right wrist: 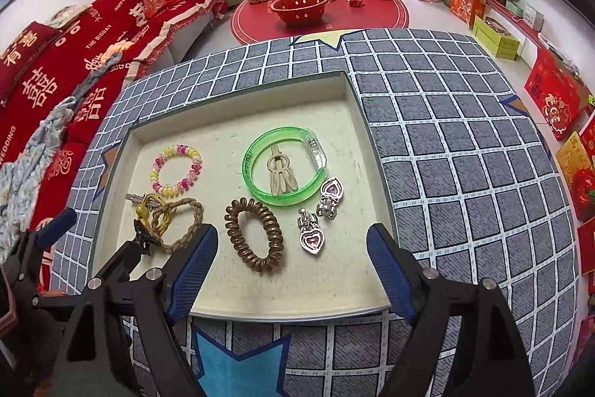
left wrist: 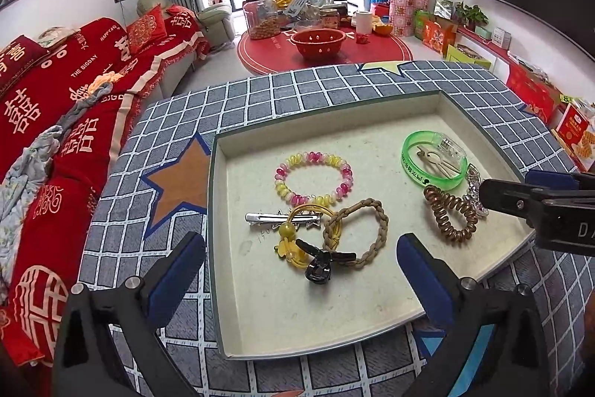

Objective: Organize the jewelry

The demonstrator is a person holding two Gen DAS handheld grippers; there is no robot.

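Note:
A shallow white tray [left wrist: 238,196] [right wrist: 346,106] sits on the checked cloth. It holds a pink-yellow bead bracelet [left wrist: 313,178] [right wrist: 176,170], a green bangle [left wrist: 433,160] [right wrist: 284,168] with a beige clip inside it, a brown coil hair tie [left wrist: 448,218] [right wrist: 254,234], a braided tan tie [left wrist: 357,229] [right wrist: 180,224], a silver clip [left wrist: 282,219], a black claw clip [left wrist: 321,263], yellow ties, and two heart earrings [right wrist: 319,216]. My left gripper [left wrist: 301,279] is open above the black clip. My right gripper [right wrist: 292,265] is open above the coil tie and earrings.
The table is covered by a grey checked cloth [right wrist: 446,144] with star patches. A red sofa [left wrist: 55,106] stands at left. A red round table [left wrist: 327,51] with a red bowl and jars is beyond. Boxes line the right wall.

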